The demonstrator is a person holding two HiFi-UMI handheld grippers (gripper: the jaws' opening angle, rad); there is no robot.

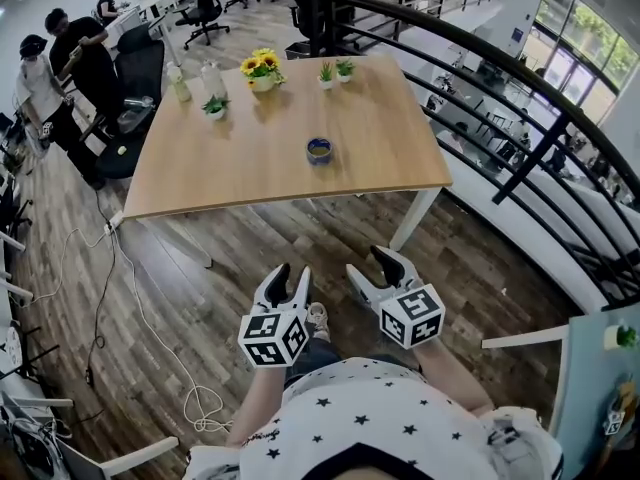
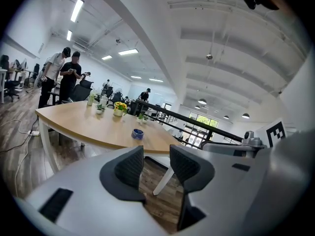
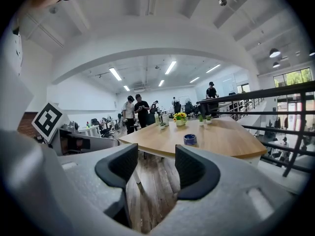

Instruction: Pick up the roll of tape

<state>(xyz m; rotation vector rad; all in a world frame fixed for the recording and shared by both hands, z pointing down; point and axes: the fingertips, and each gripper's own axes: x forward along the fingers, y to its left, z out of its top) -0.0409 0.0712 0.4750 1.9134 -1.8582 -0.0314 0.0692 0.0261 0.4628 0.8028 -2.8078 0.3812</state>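
1. Step in hand, as I judge it: the approach. The person is standing back on the wooden floor (image 1: pixel 200 298), holding both grippers close to the body, well apart from the bench (image 1: pixel 240 168)
2. The roll of tape (image 1: pixel 319 150) is lying flat right of the bench's middle, alone, well clear of the sunflower pot (image 1: pixel 262 70) at the far edge
3. The left gripper (image 1: pixel 291 276) is holding its fingers wide with nothing between them; the right gripper (image 1: pixel 375 266) is doing the same
4. The next move is probably calling for stepping up to the near edge, reaching one gripper over, setting its fingers astride the roll, then closing
5. The head view is showing the floor gap still to cross. The gripper views are showing the open fingers head-on, the roll beyond them, and the ceiling lights
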